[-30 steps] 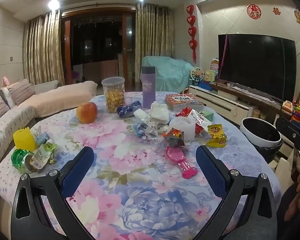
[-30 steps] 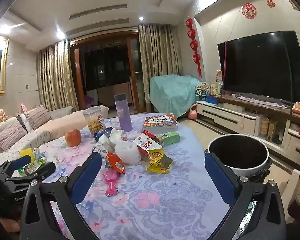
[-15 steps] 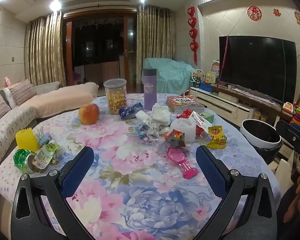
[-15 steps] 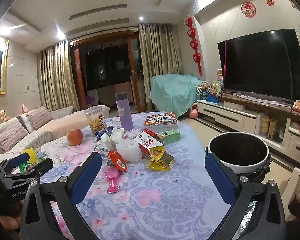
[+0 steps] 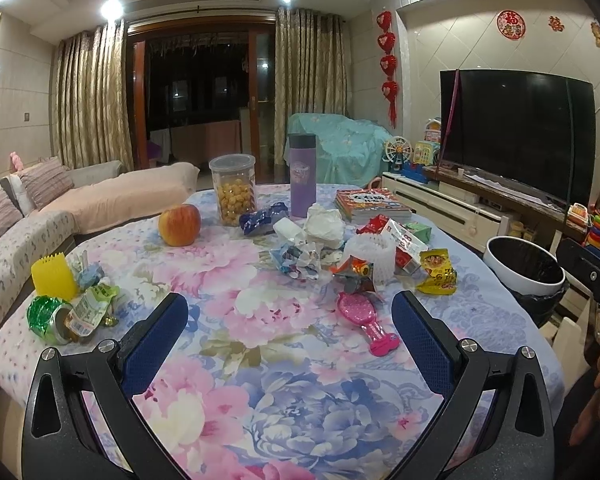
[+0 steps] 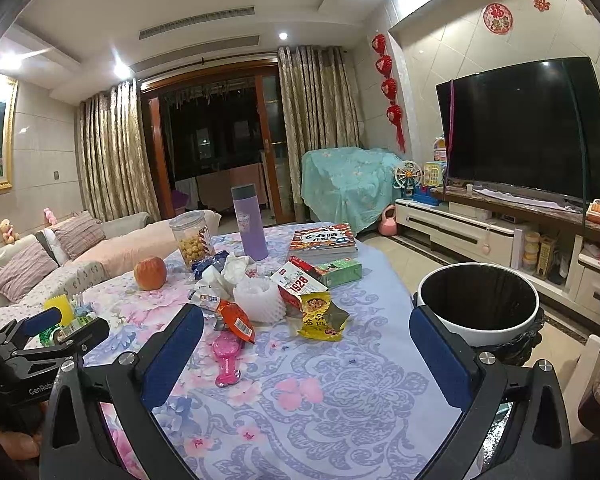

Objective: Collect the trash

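Both grippers, left [image 5: 287, 334] and right [image 6: 306, 346], spread wide, empty, above tabletop [image 5: 300, 400]. Wrapper pile [image 5: 364, 256] mid-table, stretching left-right; yellow wrapper [image 6: 320, 316] nearest bin [image 6: 478, 304], long axis unclear

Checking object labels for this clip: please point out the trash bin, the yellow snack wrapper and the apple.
trash bin [image 6: 476, 330]: right wrist view, white outer wall.
yellow snack wrapper [image 6: 318, 318]: right wrist view, printed front face.
apple [image 5: 179, 225]: left wrist view, middle of the fruit.
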`<act>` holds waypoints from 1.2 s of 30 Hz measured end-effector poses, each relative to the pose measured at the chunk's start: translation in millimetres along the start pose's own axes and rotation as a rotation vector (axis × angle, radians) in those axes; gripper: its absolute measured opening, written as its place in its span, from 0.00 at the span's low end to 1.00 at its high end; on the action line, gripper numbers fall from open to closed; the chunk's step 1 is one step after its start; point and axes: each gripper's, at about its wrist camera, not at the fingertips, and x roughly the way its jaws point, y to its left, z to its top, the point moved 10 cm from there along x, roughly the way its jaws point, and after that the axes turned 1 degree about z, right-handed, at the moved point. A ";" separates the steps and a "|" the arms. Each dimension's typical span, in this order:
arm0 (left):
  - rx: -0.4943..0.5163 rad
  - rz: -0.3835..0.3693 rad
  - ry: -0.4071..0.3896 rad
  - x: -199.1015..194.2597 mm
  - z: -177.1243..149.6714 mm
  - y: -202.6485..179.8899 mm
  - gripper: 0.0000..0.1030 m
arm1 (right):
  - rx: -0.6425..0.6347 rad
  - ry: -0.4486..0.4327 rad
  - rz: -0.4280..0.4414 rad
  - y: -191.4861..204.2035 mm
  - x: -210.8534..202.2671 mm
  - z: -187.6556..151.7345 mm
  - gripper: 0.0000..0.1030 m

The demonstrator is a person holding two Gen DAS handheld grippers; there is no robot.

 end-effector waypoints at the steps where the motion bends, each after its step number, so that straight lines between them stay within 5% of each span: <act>1: -0.001 0.002 0.001 0.0 -0.2 0.2 1.00 | 0.002 0.000 0.001 0.3 0.1 -0.2 1.00; 36: 0.003 -0.004 -0.004 3.1 -0.6 -2.2 1.00 | 0.006 -0.003 0.011 3.3 -0.7 0.9 1.00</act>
